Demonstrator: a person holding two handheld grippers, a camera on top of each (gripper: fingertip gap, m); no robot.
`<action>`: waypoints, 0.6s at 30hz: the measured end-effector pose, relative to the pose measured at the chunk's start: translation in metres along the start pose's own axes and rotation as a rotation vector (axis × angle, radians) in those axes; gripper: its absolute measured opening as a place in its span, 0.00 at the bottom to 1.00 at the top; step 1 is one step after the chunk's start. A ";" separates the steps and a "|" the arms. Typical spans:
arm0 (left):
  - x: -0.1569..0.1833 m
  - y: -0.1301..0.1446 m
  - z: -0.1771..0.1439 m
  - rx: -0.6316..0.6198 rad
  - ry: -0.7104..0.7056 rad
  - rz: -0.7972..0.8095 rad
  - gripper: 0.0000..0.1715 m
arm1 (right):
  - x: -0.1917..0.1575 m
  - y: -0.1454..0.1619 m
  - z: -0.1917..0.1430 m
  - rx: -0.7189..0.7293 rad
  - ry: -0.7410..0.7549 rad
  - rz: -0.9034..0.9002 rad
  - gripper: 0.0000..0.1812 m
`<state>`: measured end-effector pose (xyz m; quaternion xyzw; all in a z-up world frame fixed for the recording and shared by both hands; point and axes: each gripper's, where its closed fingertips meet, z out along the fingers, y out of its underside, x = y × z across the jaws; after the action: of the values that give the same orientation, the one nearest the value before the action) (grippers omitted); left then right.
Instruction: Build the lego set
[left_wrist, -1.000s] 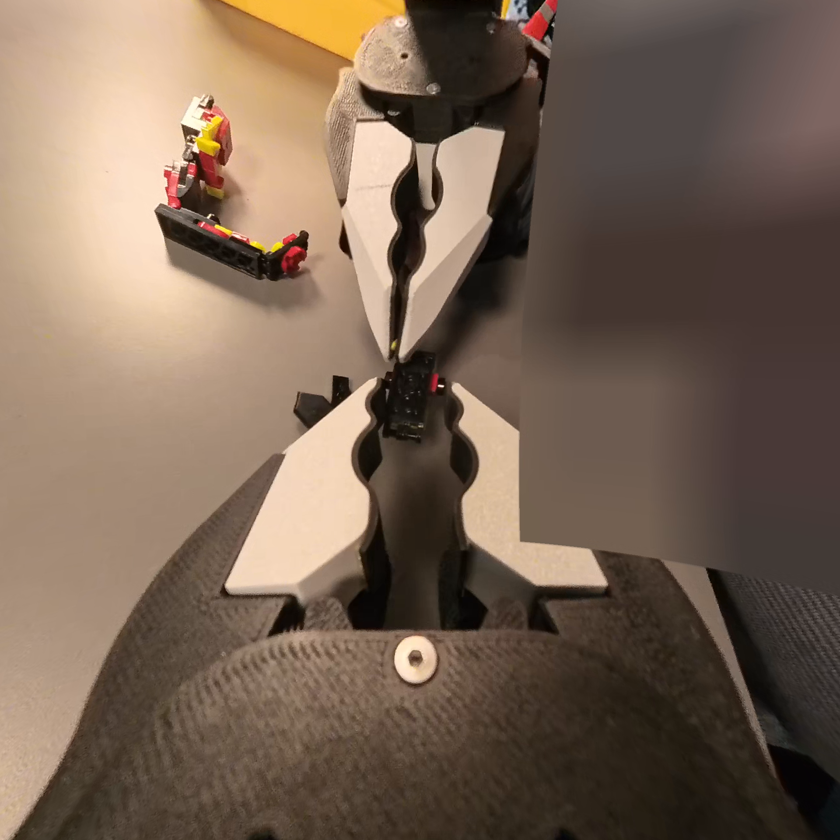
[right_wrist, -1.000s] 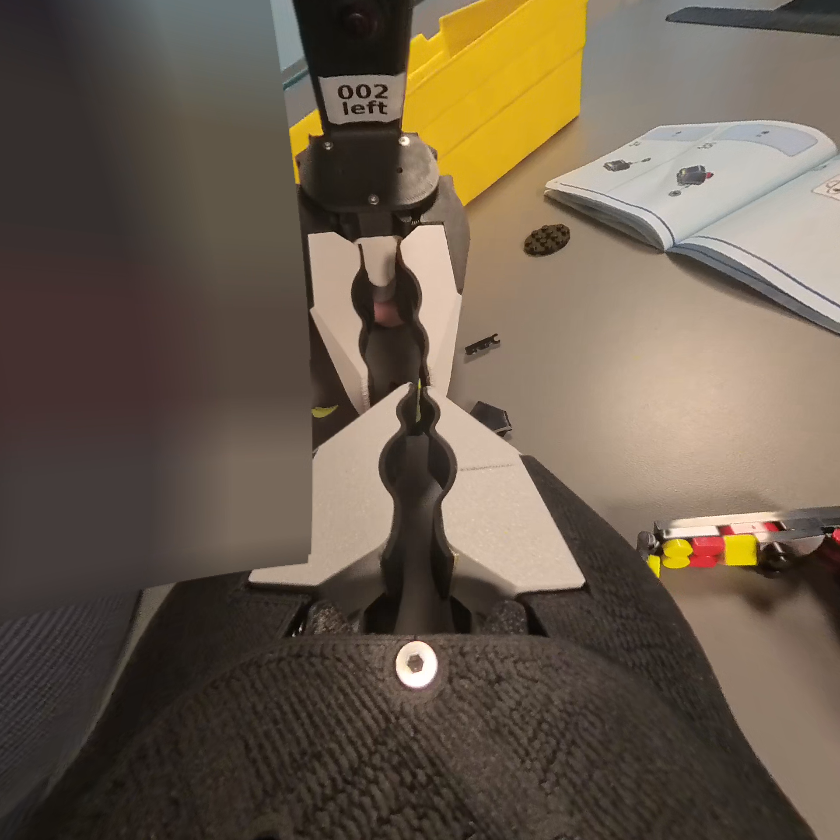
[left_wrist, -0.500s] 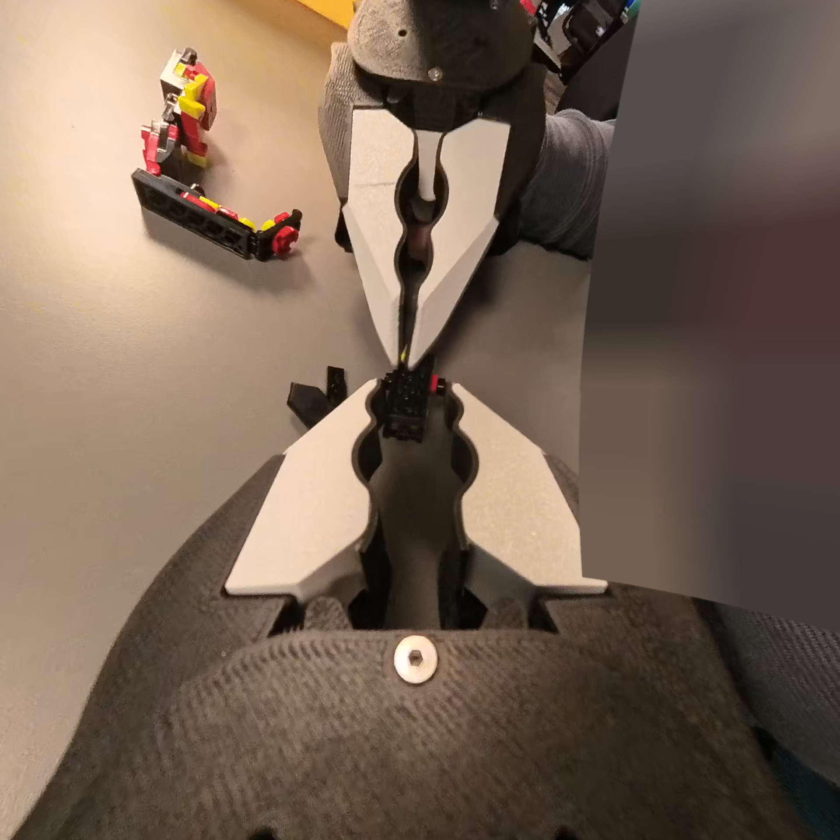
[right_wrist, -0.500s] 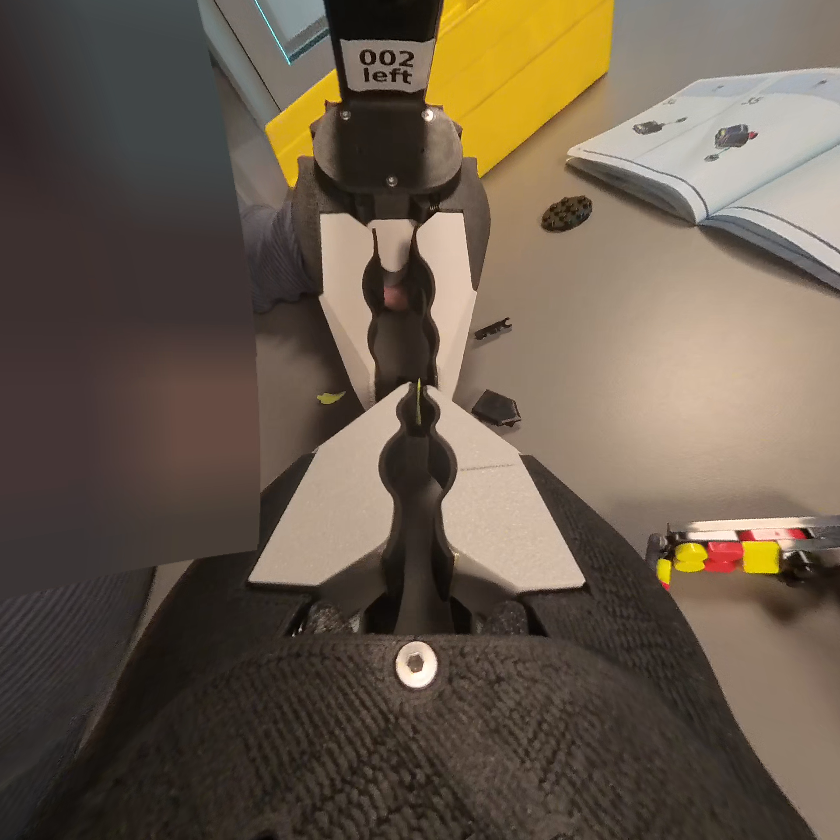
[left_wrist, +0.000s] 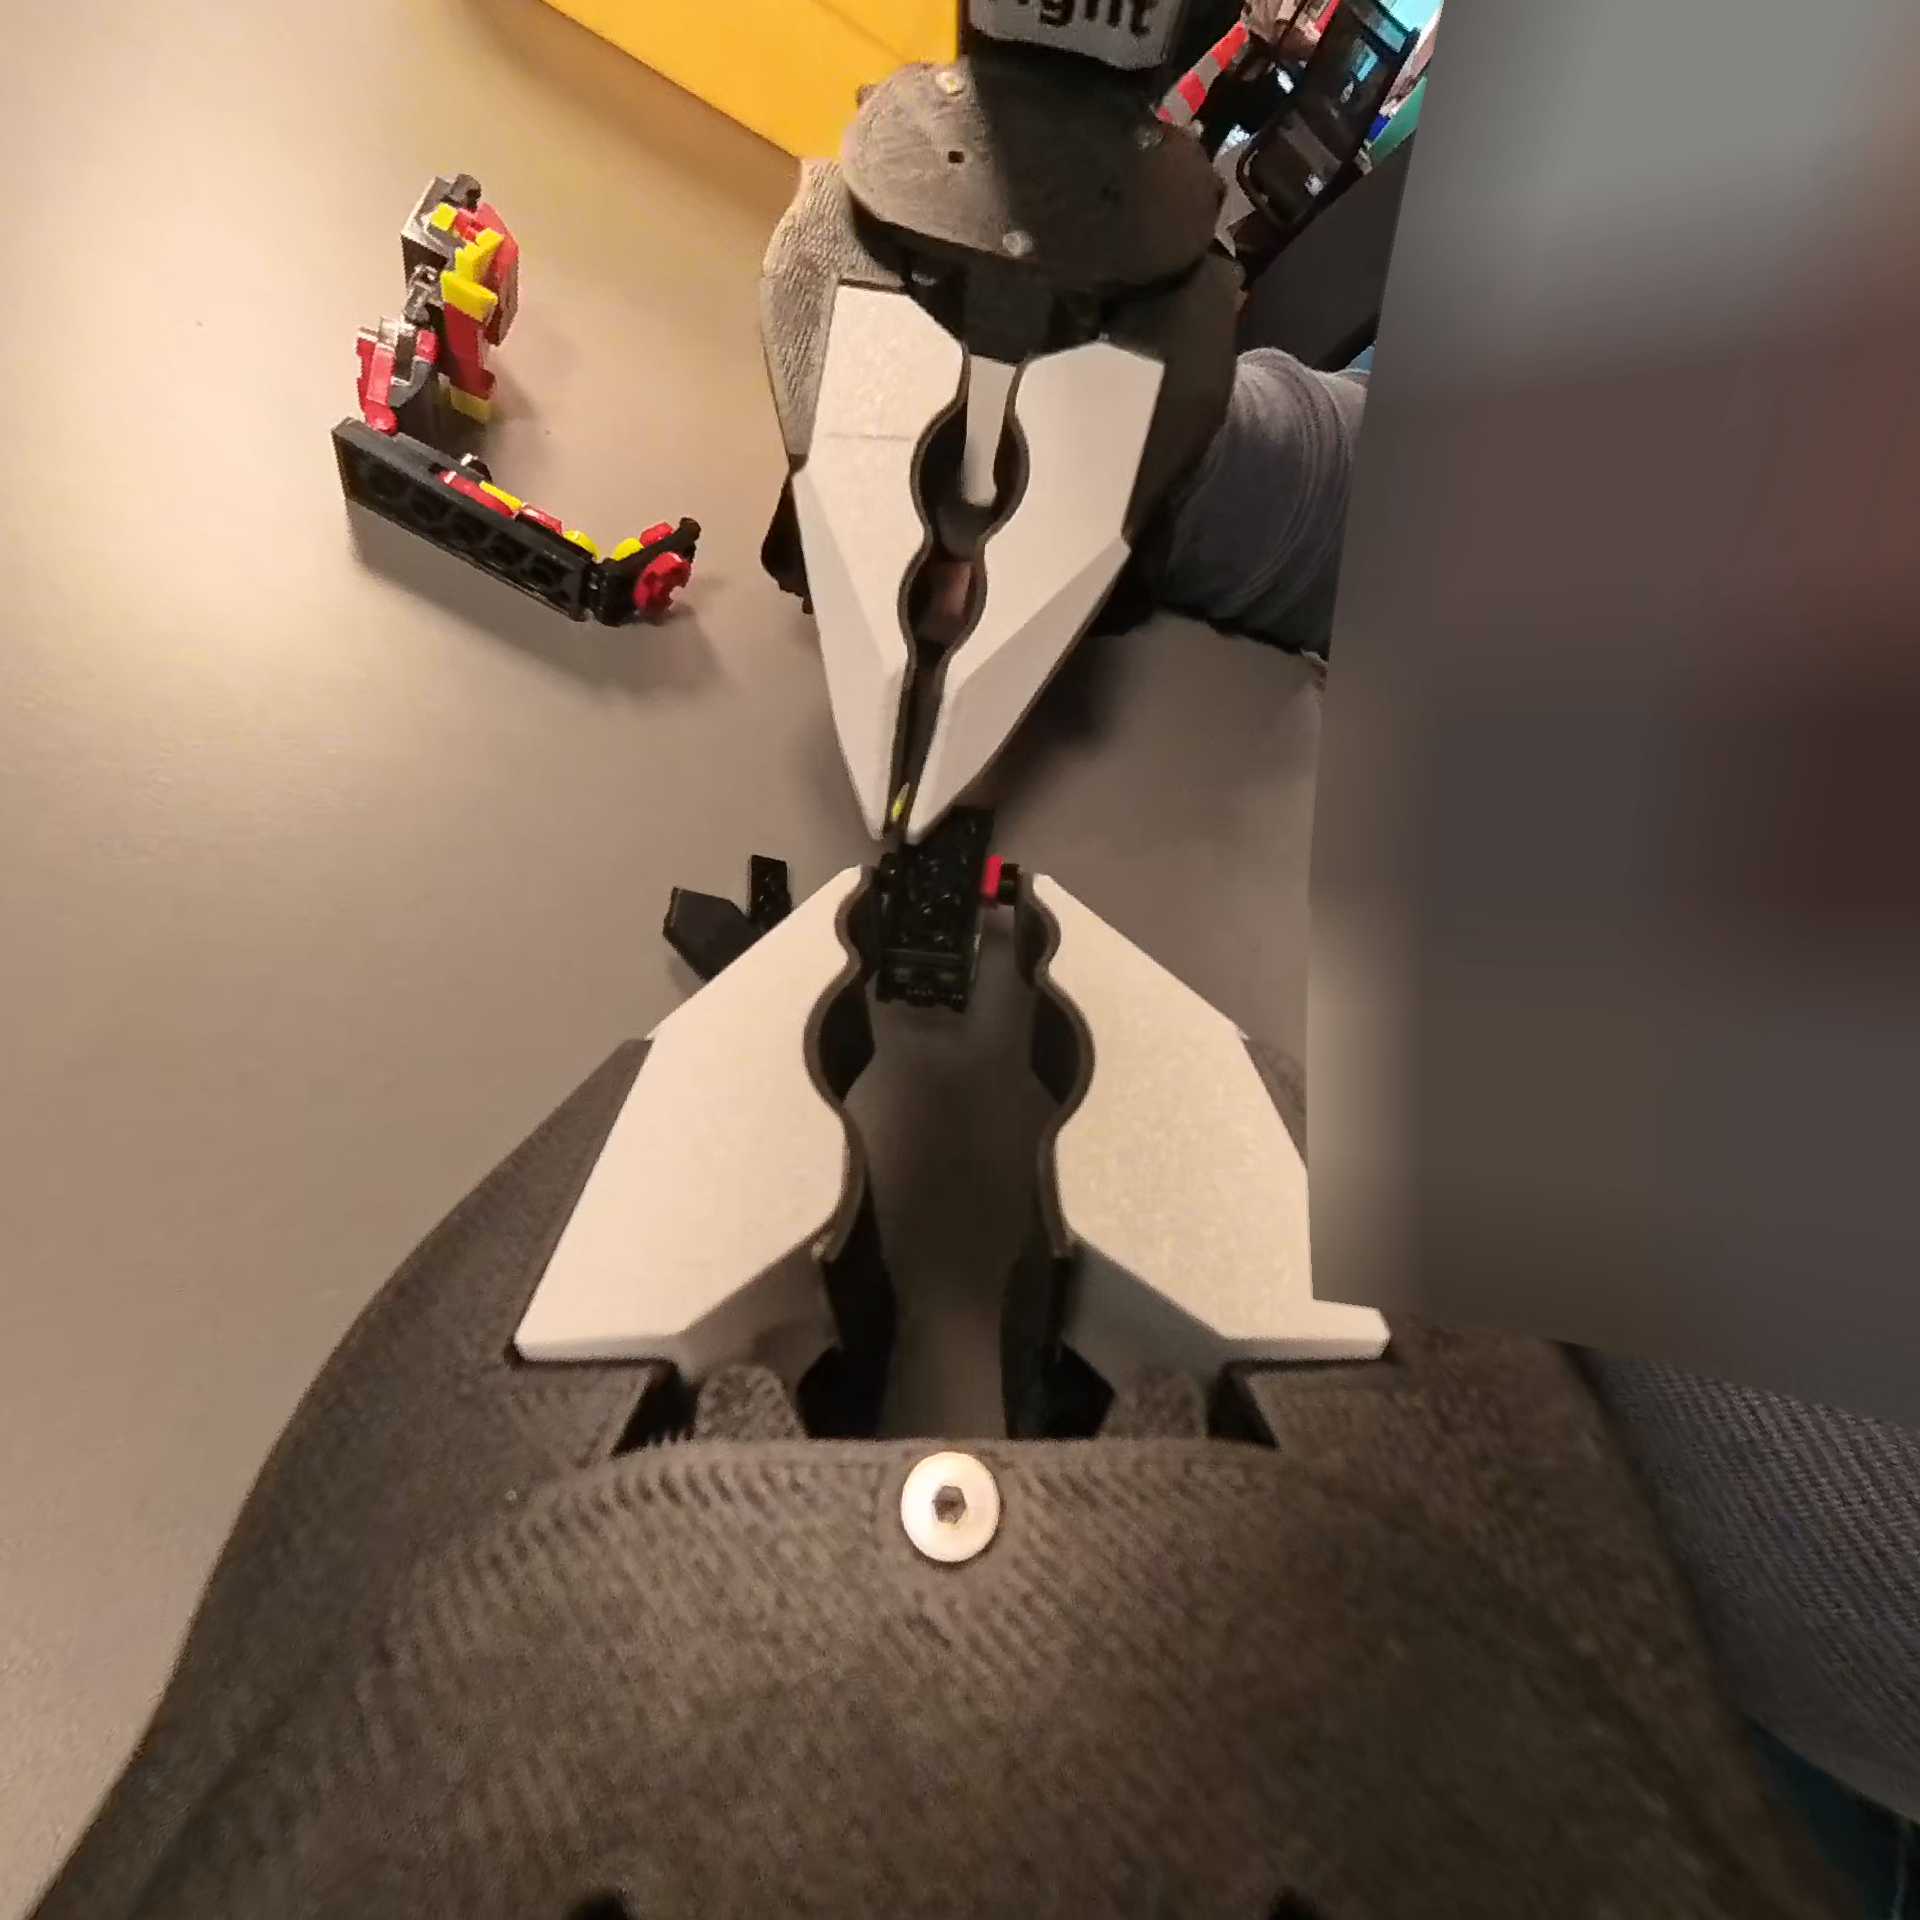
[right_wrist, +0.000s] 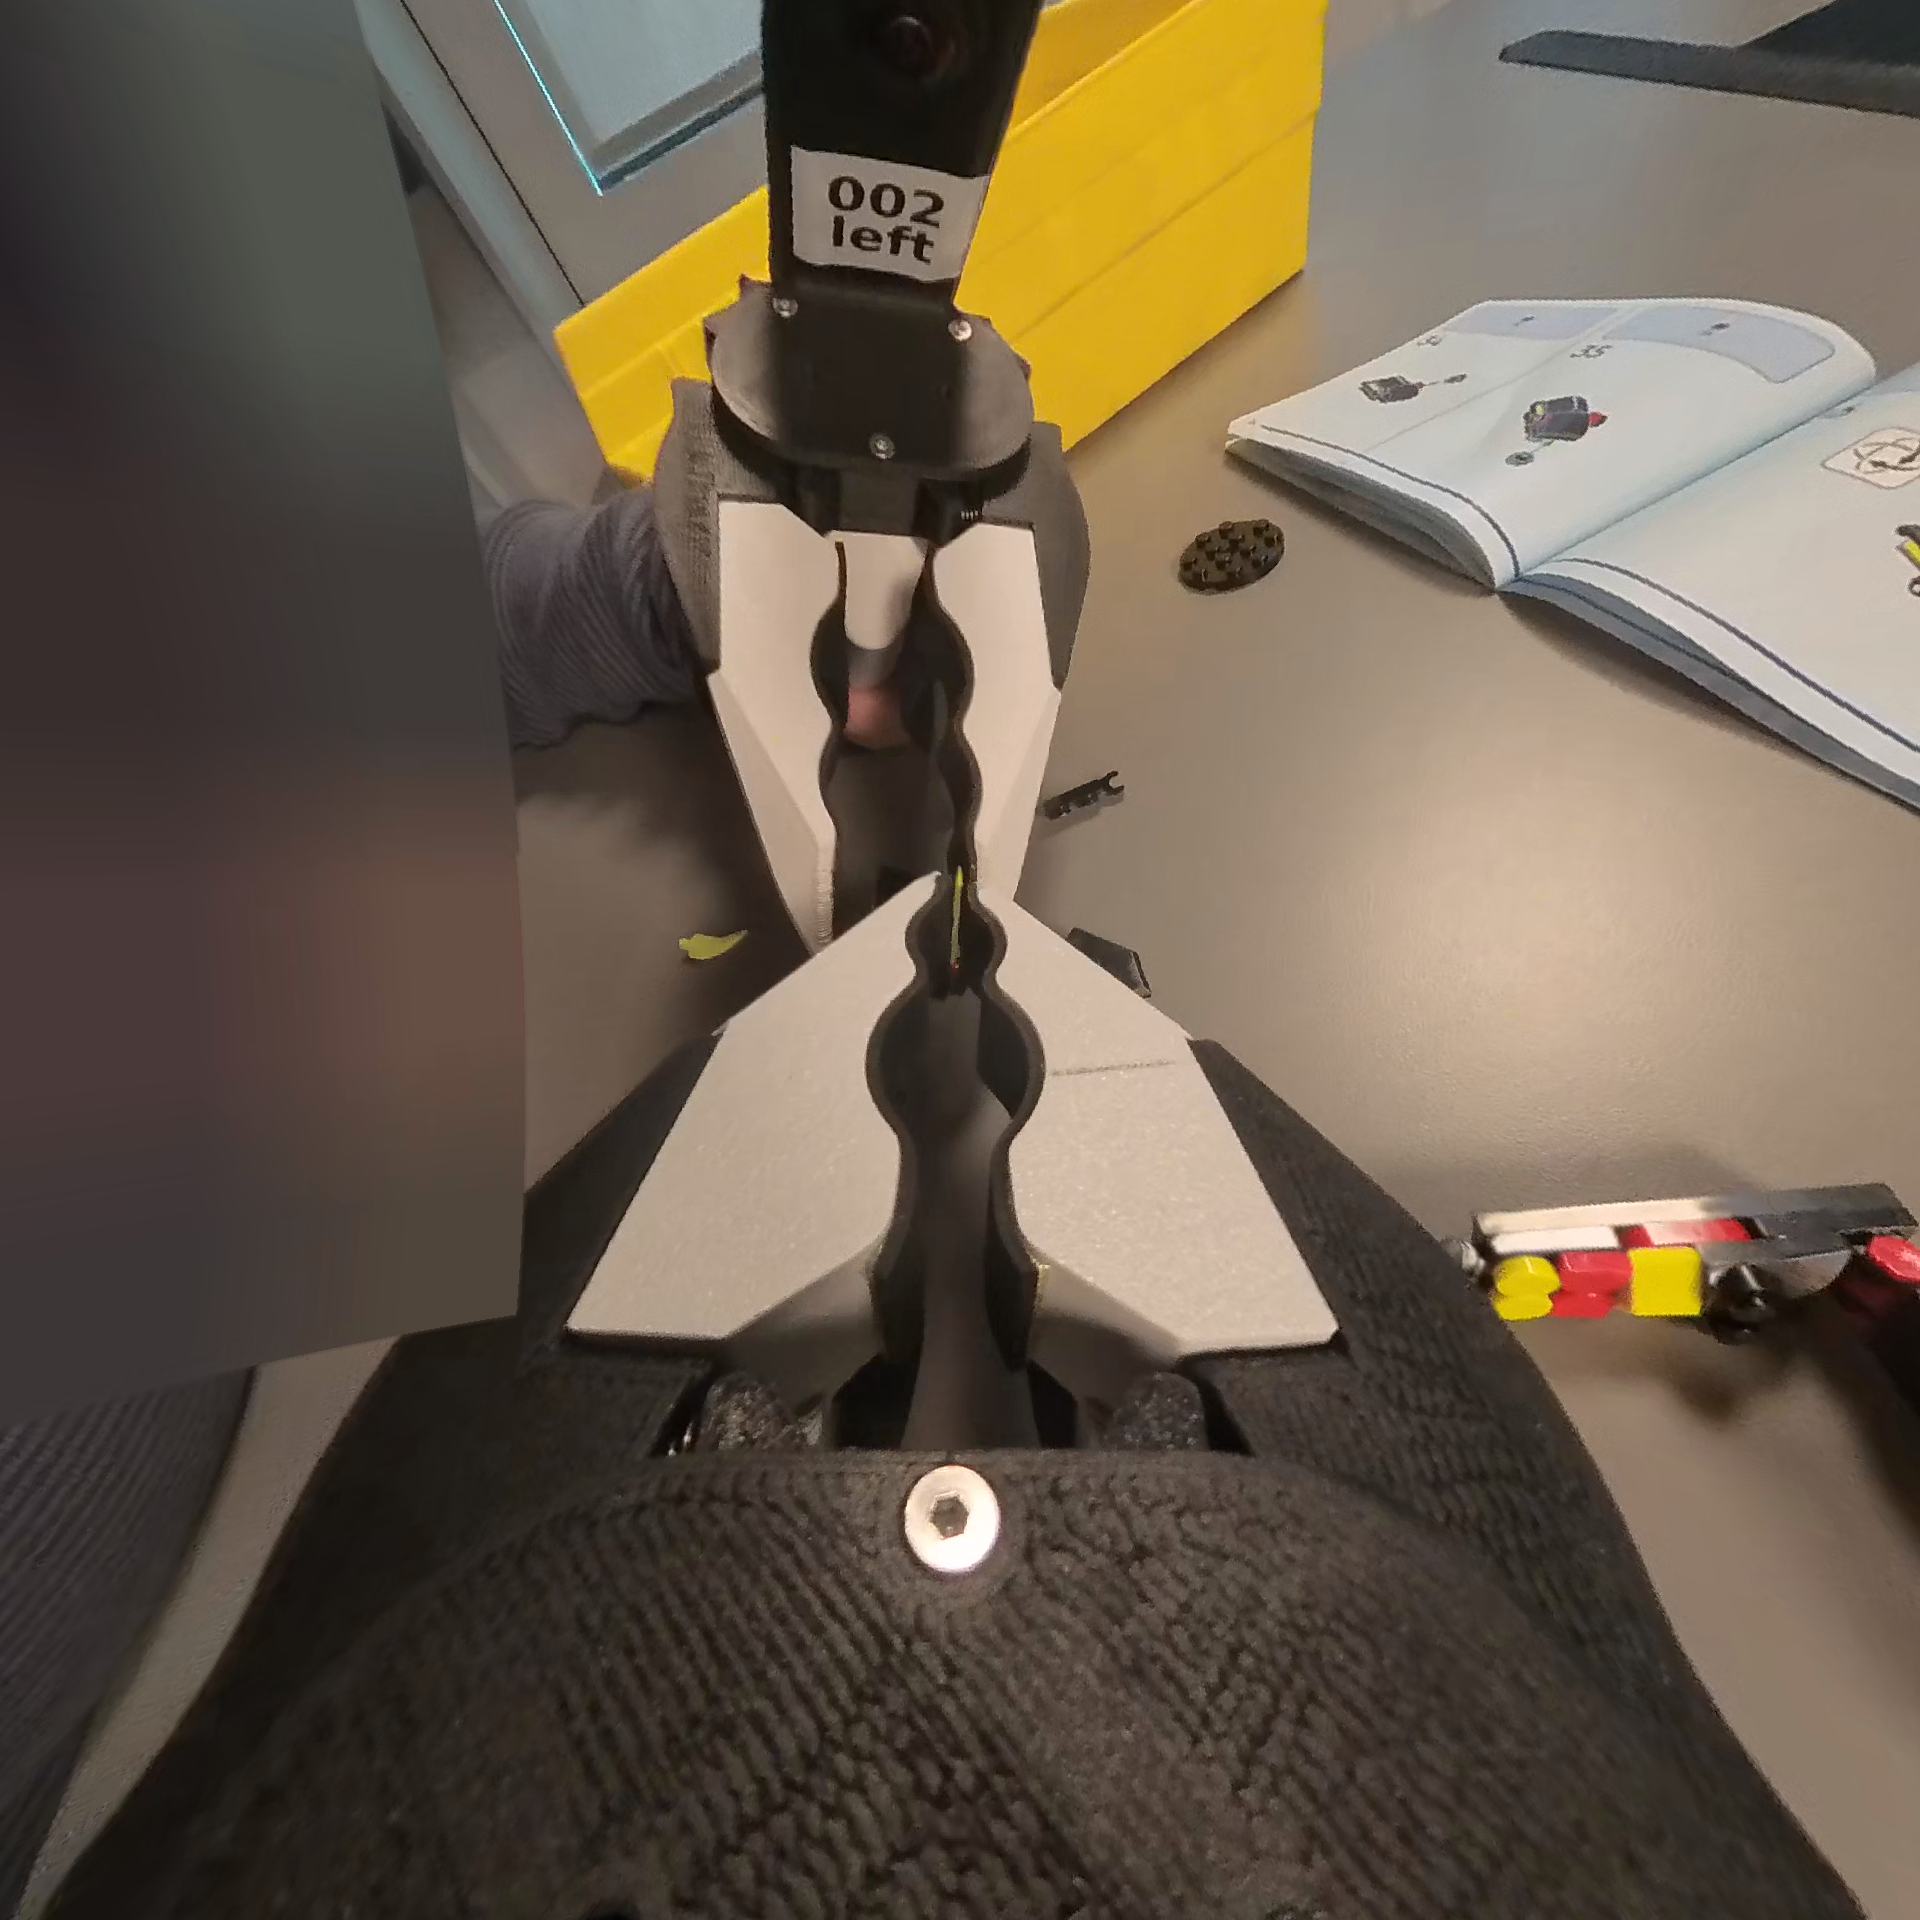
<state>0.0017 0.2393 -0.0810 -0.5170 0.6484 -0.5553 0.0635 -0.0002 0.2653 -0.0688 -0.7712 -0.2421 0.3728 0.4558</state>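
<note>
My left gripper (left_wrist: 940, 894) is shut on a small black lego assembly (left_wrist: 930, 925) with a red pin on its side, held above the table. My right gripper (right_wrist: 951, 904) is shut on a thin yellow piece (right_wrist: 956, 920). The two grippers meet tip to tip. In the left wrist view the right gripper (left_wrist: 899, 821) comes down from the top, and its yellow piece touches the top edge of the black assembly. In the right wrist view the left gripper (right_wrist: 904, 904) faces mine, and the black assembly is mostly hidden there.
A partly built red, yellow and black model (left_wrist: 468, 436) lies on the table; it also shows in the right wrist view (right_wrist: 1683, 1268). Loose black pieces (left_wrist: 717, 914), a yellow bit (right_wrist: 712, 943), a black round plate (right_wrist: 1231, 556), an open booklet (right_wrist: 1610, 468) and a yellow bin (right_wrist: 1143, 208) surround the grippers. The grippers are tip to tip, or close to it. It is some 15 cm from my right tips to the black round plate (right_wrist: 1231, 556).
Both grippers keep their grips and stay tip to tip. They have shifted and tilted slightly together, so the table items sit a little differently in both views.
</note>
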 end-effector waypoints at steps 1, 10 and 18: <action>0.000 0.000 0.000 -0.003 -0.001 0.002 0.14 | 0.000 0.000 0.000 -0.005 0.004 -0.011 0.00; 0.003 0.003 0.002 -0.022 0.015 0.001 0.14 | -0.007 0.005 -0.001 -0.028 -0.060 0.002 0.00; 0.007 0.004 0.004 -0.026 0.038 0.009 0.14 | -0.010 0.004 -0.002 -0.011 -0.087 0.072 0.00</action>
<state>-0.0013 0.2313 -0.0817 -0.5044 0.6587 -0.5563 0.0472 -0.0046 0.2554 -0.0686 -0.7649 -0.2358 0.4206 0.4271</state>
